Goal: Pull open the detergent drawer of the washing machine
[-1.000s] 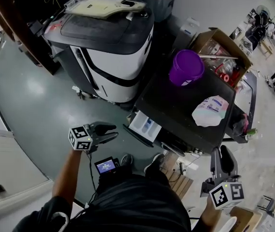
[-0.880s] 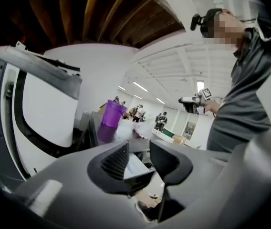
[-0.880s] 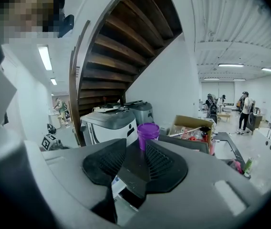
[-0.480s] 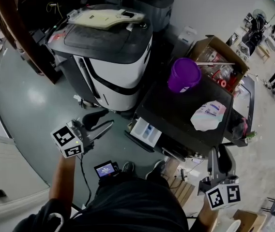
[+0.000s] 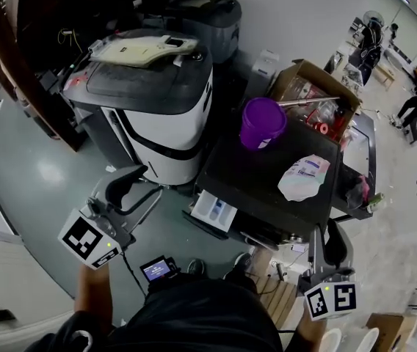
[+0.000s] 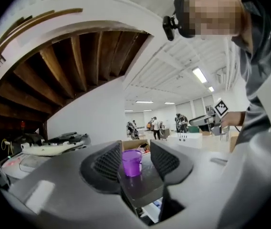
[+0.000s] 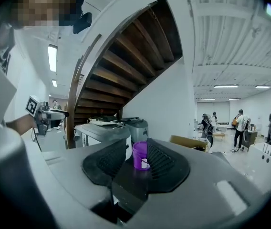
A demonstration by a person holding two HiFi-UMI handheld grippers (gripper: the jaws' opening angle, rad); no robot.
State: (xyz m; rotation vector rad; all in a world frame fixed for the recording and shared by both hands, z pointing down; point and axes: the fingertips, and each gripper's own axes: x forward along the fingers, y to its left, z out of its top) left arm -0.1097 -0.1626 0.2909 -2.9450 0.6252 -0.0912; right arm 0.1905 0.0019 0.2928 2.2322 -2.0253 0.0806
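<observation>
The dark washing machine (image 5: 263, 169) stands in the middle of the head view. Its white detergent drawer (image 5: 214, 211) sticks out of the front at the lower left, pulled open. My left gripper (image 5: 152, 180) hangs in the air to the left of the drawer, apart from it. It points level, with a narrow gap between its jaws and nothing in them (image 6: 134, 159). My right gripper (image 5: 324, 229) is held near the machine's right front corner, its jaws (image 7: 140, 161) also slightly apart and empty. Both gripper views look across the machine's top at a purple cup (image 6: 131, 162) (image 7: 140, 155).
The purple cup (image 5: 261, 123) and a white detergent bag (image 5: 300, 178) sit on the machine's top. A white-and-black top-loading machine (image 5: 157, 101) stands to the left, an open cardboard box (image 5: 318, 86) behind. A small lit screen (image 5: 156, 268) lies by the person's feet.
My left gripper has risen from beside the drawer, drifted left and rolled, so its marker cube now faces the camera. The right gripper has lifted a little. The drawer stays pulled out.
</observation>
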